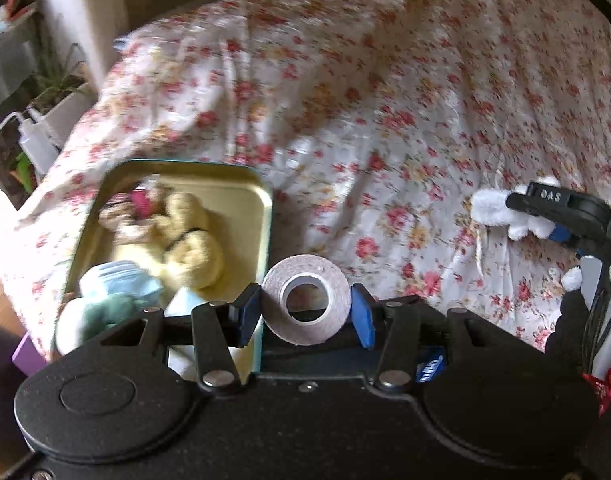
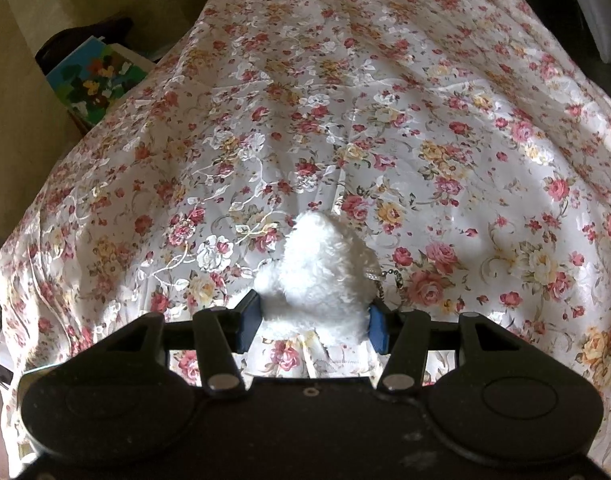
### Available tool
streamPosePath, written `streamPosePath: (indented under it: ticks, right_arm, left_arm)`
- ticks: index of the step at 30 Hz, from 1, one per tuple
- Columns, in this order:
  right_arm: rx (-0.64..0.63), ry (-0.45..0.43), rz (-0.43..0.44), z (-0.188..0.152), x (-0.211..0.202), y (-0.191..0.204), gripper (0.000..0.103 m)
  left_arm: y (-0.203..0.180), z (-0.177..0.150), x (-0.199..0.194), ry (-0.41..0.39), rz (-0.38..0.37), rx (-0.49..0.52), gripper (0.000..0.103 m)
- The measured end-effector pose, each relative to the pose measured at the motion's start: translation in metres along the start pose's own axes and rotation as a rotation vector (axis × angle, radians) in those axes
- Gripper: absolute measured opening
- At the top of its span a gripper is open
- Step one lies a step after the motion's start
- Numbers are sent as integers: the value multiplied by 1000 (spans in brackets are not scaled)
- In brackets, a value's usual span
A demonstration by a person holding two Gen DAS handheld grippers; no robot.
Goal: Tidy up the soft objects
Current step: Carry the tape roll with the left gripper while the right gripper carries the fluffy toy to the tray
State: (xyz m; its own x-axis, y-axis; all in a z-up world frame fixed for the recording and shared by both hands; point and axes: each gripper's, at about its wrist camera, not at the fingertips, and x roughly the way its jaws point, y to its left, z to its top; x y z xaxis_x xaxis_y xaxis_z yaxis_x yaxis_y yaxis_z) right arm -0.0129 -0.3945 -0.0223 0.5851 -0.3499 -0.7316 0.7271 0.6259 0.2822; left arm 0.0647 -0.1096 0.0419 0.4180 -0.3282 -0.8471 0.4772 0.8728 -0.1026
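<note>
at lower centre, the left gripper (image 1: 306,312) clamped a grey roll of tape (image 1: 306,299) beside the teal metal tin (image 1: 241,176) of plush toys, presumably for packing, while the right gripper (image 2: 314,318) pinched a fluffy white toy (image 2: 323,276).

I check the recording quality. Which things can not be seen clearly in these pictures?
- Tin contents: left wrist view, motion blur; yellow plush shape unclear.
- White plush: right wrist view, lower part hidden by fingers.
- Tape roll: bottom hidden by gripper body.

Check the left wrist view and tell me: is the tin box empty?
No: the tin box already holds a yellow plush toy and other soft items.
</note>
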Motion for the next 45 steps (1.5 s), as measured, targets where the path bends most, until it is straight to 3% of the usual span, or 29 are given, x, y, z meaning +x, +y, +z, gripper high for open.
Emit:
streamPosePath:
  ticks: [9,15,20,25,30,41,43,45]
  right_arm:
    - [-49,-44,51,-4,-17,19,53]
    - [-133,-58,210,-19,-49,55,53]
    - [-232,-25,301,-45,-66,102,53]
    - [-356,-8,321,-69,-73,148,53]
    - [-411,16,331,-81,-71,180,53]
    - [-562,20,354,-84,-64,243,56]
    - [-564,25,364,-84,-62,249,59]
    - [-573,31,379,-85,-58,253,68]
  left_arm:
    - [63,-3,-37,-83,11,-99,47]
    - [94,-7,-50,-116,33,-158,47]
    - [110,-9,-52,-97,14,-211,47]
    - [116,-5,-55,-114,6,-234,47]
    - [123,1,-50,-150,86,-228,47]
    - [139,6,-24,-101,113,-269,47]
    - [138,8,-23,-101,111,-278,47]
    - [137,11,-21,-102,108,-288,47]
